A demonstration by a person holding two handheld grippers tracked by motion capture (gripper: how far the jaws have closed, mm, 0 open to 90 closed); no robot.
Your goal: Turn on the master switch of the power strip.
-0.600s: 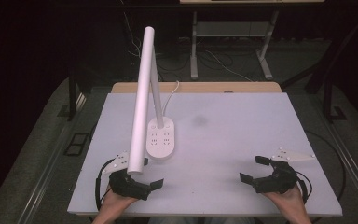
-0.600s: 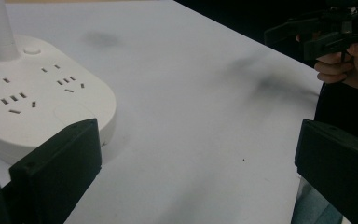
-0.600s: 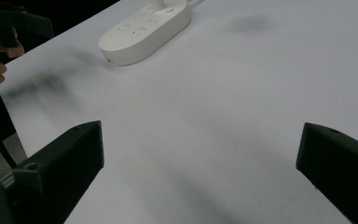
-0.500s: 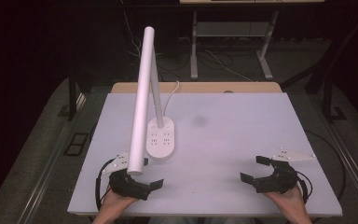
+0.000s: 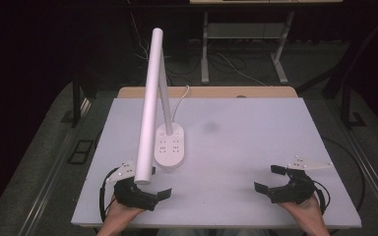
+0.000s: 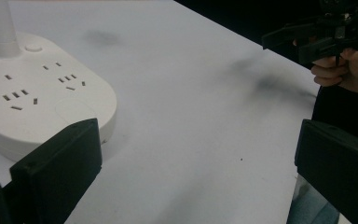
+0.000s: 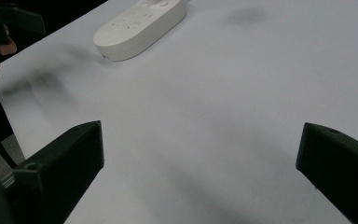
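A white desk lamp stands at the table's left-middle. Its oval base (image 5: 170, 147) carries several sockets, and its long tube head (image 5: 148, 105) slants toward the near edge. My left gripper (image 5: 158, 185) rests open at the near left, just in front of the base, partly behind the tube's end. In the left gripper view its jaws are wide apart around bare table (image 6: 198, 140), with the lamp base (image 6: 37, 100) close at left. My right gripper (image 5: 269, 178) lies open at the near right, holding nothing. In the right gripper view (image 7: 200, 135) the lamp base (image 7: 140, 25) lies far off.
The white tabletop (image 5: 246, 132) has a faint dark smudge (image 5: 209, 127) near its middle. A wooden edge (image 5: 211, 92) runs along the back, with the lamp's cord (image 5: 182, 94) passing over it. Desk legs and cables stand on the dark floor beyond.
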